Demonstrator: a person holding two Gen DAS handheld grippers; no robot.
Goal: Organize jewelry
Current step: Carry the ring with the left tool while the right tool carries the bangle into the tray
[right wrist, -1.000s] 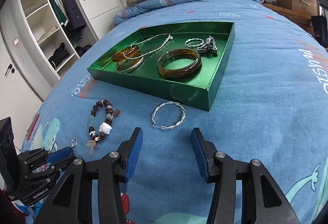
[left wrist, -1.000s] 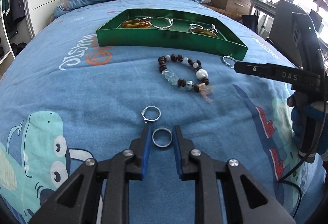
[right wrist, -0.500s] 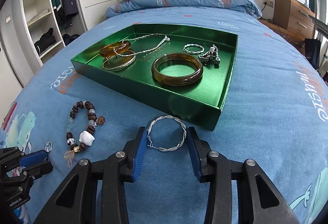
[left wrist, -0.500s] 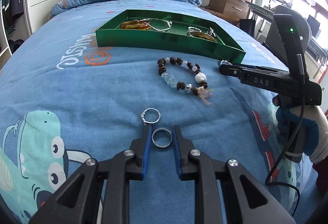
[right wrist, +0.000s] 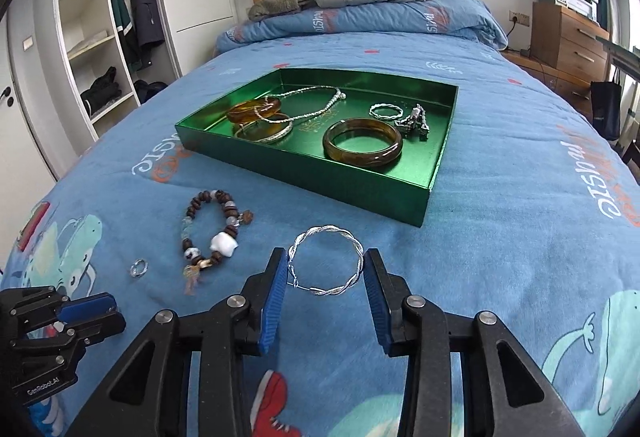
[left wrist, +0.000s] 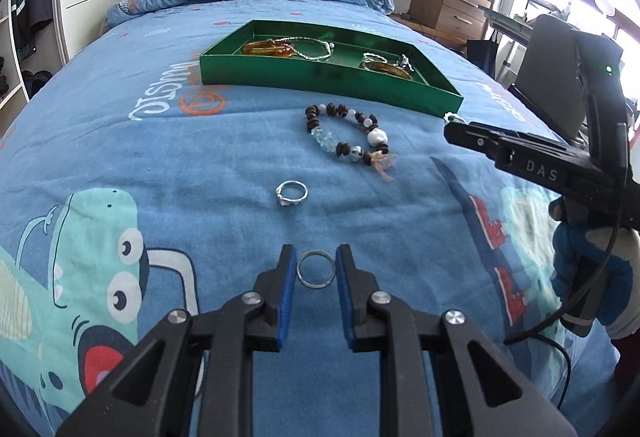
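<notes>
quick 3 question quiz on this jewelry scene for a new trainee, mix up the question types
1. True or false: the beaded bracelet lies inside the green tray.
2. What sits between the left tongs? A) plain ring B) amber bangle C) necklace
3. Fill in: the right tongs bracket the twisted silver ______.

Key: 1 false, it lies on the bedspread; 2 A; 3 bangle.
</notes>
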